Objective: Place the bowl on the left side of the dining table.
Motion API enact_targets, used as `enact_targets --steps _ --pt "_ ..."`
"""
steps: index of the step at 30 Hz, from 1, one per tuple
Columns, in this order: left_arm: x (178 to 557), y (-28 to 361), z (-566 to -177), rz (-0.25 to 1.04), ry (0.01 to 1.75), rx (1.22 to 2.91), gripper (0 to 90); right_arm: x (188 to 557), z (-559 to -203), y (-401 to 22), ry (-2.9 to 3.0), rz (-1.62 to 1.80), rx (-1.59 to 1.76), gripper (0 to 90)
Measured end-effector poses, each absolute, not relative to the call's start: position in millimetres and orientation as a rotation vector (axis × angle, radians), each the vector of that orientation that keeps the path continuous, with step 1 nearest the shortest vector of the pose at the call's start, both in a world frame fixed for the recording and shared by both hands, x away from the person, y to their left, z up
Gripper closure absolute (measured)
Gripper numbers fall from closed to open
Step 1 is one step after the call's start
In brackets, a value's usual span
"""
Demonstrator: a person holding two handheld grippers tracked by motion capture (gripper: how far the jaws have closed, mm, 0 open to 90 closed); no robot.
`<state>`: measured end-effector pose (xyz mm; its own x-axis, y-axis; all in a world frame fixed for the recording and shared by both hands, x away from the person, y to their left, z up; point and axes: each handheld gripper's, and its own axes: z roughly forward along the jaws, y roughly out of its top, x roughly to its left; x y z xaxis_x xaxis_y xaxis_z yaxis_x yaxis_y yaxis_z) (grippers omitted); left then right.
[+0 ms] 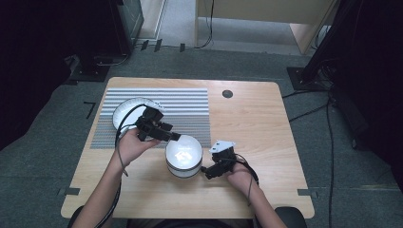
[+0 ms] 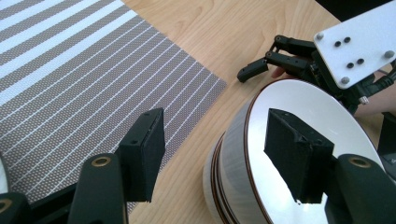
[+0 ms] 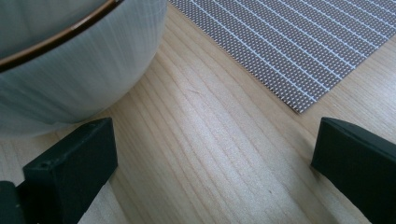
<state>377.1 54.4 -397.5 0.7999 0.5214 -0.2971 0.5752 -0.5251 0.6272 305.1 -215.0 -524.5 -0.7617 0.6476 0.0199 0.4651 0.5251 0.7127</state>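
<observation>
Placemat (image 1: pixel 157 116): on table (image 1: pixel 256 118), far left part.
Plate (image 1: pixel 129 111): on placemat, left edge.
Stacked bowls (image 1: pixel 183 156): on table, just off placemat's near right corner.

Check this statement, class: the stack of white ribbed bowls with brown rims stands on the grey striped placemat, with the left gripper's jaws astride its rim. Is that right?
Not quite. The stack of white ribbed bowls with brown rims stands on the bare wooden table, just off the corner of the grey striped placemat, as the high view shows. The left gripper does have its jaws astride the rim.
</observation>
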Motion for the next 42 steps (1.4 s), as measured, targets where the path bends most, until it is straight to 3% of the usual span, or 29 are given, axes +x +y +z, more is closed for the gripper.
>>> enact_targets --steps 42 --pt "374.7 32.3 -424.6 -0.204 0.774 2.327 66.2 305.1 -524.6 -215.0 2.519 1.066 0.937 0.0"
